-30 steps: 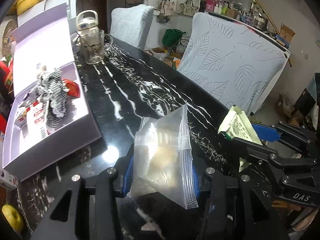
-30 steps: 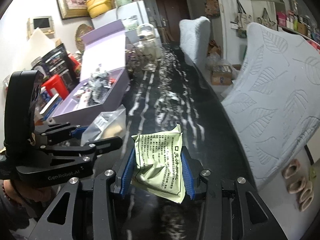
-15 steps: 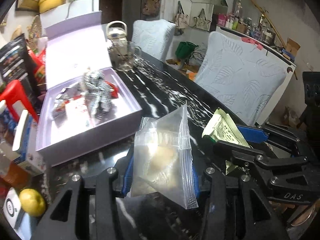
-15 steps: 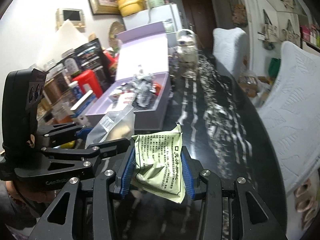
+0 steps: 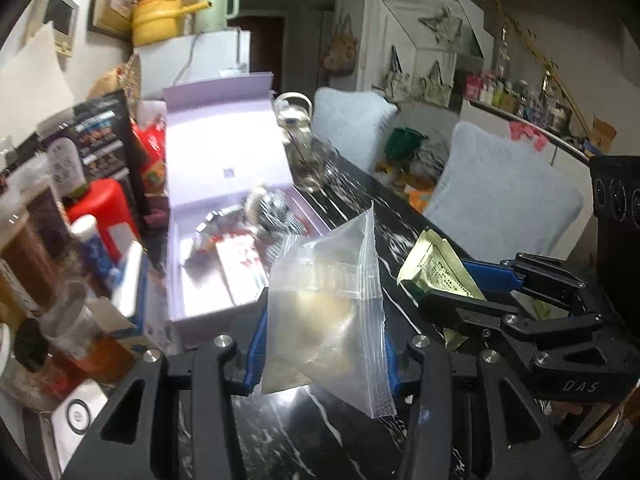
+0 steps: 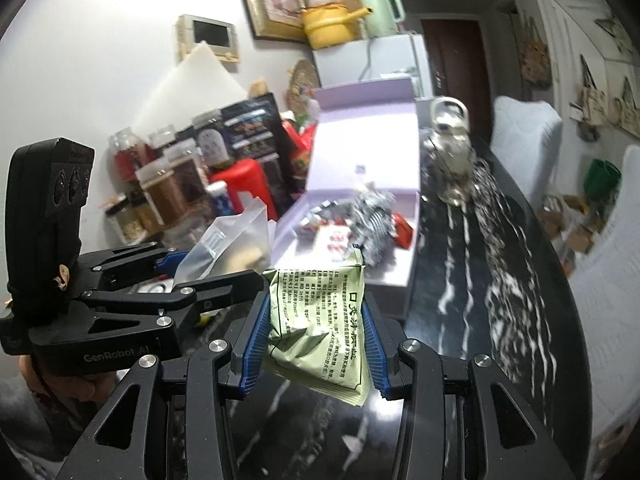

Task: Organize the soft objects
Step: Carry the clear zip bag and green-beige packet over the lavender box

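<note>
- Zip bag (image 5: 326, 312): clear plastic, pale yellowish stuff inside.
- Sachet (image 6: 320, 324): pale green w/ black print.
- Tongs: black frames, blue ribbed pads (image 6: 256, 344).
- Bench (image 6: 480, 280): black w/ white marble veins.
- Box (image 5: 224, 184): lilac, open.
- Chair covers (image 5: 500, 196): pale blue.
- Pot (image 6: 328, 24): yellow.
- Kettle (image 6: 380, 8): mint green.

The right claw (image 6: 316, 344) grips a green sachet (image 6: 320, 328) above the black marble table (image 6: 460, 320), facing the open lilac box (image 6: 360, 160).

box contents (image 5: 256, 216) motion-blurred, zip bag (image 5: 328, 312) filling hazy
</note>
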`<action>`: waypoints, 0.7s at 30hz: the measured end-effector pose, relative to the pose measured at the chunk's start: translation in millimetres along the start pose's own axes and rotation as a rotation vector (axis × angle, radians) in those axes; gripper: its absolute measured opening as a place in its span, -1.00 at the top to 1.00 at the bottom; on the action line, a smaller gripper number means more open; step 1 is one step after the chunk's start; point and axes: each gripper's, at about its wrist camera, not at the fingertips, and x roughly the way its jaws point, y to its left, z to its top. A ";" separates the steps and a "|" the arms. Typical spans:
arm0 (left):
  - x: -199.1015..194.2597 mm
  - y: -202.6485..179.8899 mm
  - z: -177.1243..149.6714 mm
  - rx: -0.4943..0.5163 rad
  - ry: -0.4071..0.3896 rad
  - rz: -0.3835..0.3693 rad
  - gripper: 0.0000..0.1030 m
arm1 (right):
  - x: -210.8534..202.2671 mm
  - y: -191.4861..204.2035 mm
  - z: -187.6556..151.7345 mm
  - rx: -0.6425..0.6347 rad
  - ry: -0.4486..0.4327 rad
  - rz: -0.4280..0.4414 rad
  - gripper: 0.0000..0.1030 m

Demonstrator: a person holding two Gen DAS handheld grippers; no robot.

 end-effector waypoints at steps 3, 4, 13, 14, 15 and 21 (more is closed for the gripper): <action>-6.9 8.1 9.9 -0.007 -0.036 0.012 0.13 | -0.3 5.0 13.9 -0.026 -0.025 0.007 0.17; -9.4 11.2 15.0 -0.008 -0.053 0.016 0.13 | -0.8 6.3 19.4 -0.037 -0.034 0.006 0.17; -15.6 22.1 49.1 -0.032 -0.162 0.012 0.13 | -3.9 10.2 67.6 -0.106 -0.114 0.002 0.17; -15.9 23.7 55.3 -0.033 -0.181 0.012 0.13 | -3.8 10.0 73.4 -0.111 -0.124 0.002 0.17; -15.6 24.7 60.1 -0.031 -0.193 0.013 0.13 | -3.5 9.8 78.9 -0.116 -0.133 0.003 0.17; -2.4 31.6 83.3 -0.032 -0.223 0.011 0.13 | 7.3 4.5 107.8 -0.134 -0.165 -0.001 0.17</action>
